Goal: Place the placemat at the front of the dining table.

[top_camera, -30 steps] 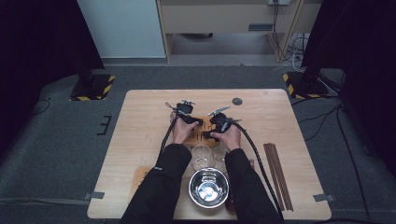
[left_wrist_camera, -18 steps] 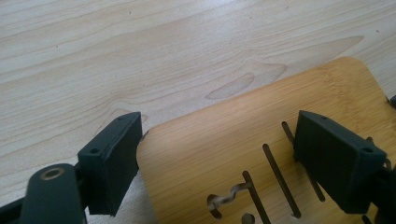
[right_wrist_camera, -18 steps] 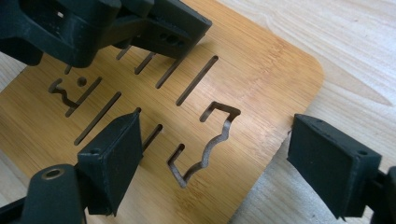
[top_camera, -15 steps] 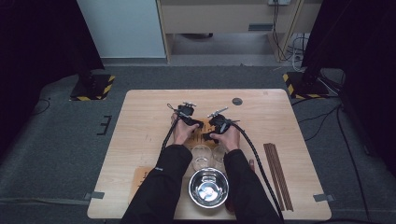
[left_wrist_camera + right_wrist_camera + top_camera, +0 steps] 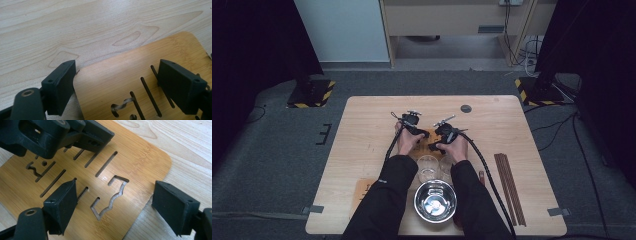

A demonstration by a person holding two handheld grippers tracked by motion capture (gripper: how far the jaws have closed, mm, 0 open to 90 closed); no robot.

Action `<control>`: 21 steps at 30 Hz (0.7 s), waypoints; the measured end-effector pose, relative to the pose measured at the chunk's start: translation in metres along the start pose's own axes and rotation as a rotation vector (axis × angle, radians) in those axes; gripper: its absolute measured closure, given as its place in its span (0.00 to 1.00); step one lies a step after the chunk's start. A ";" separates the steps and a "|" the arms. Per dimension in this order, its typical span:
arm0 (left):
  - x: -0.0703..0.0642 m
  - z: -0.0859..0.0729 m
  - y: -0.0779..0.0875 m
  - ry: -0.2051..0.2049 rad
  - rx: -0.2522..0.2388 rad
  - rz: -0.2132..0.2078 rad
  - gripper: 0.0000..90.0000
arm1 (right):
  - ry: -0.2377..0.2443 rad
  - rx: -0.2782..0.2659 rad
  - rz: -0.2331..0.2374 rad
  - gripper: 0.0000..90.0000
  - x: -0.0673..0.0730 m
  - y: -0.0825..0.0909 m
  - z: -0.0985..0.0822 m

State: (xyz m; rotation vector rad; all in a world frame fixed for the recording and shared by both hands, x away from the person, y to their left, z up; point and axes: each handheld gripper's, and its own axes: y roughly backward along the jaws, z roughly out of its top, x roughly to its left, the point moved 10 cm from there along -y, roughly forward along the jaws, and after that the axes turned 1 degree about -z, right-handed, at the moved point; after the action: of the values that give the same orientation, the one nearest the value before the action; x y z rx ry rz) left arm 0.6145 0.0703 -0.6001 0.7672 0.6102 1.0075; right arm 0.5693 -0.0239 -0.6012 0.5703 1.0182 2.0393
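A small bamboo board (image 5: 430, 136) with cut slots and a wavy cut-out lies flat at the table's middle. My left gripper (image 5: 420, 132) comes at it from the left, my right gripper (image 5: 438, 142) from the right. In the left gripper view the open left gripper (image 5: 120, 87) straddles a rounded corner of the board (image 5: 112, 82), one jaw off its edge over the table. The right gripper (image 5: 120, 202) stands open over the opposite corner of the board (image 5: 140, 162), pads clear of it. The left gripper (image 5: 62, 135) hangs over the board's far side.
Two clear glasses (image 5: 428, 167) stand just behind the hands, with a steel bowl (image 5: 434, 201) nearer the front edge. Dark chopsticks (image 5: 510, 187) lie at the right. A small black disc (image 5: 466, 108) sits farther back, and another wooden piece (image 5: 364, 190) lies at the front left.
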 end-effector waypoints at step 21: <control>0.007 0.012 0.028 -0.002 -0.084 -0.014 0.16 | -0.009 -0.090 -0.019 0.20 -0.005 0.016 0.015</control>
State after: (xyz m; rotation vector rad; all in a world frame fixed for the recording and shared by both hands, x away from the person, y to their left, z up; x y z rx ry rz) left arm 0.6124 0.0825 -0.5707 0.6891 0.5676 1.0138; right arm 0.5751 -0.0266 -0.5797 0.5205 0.9184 2.0530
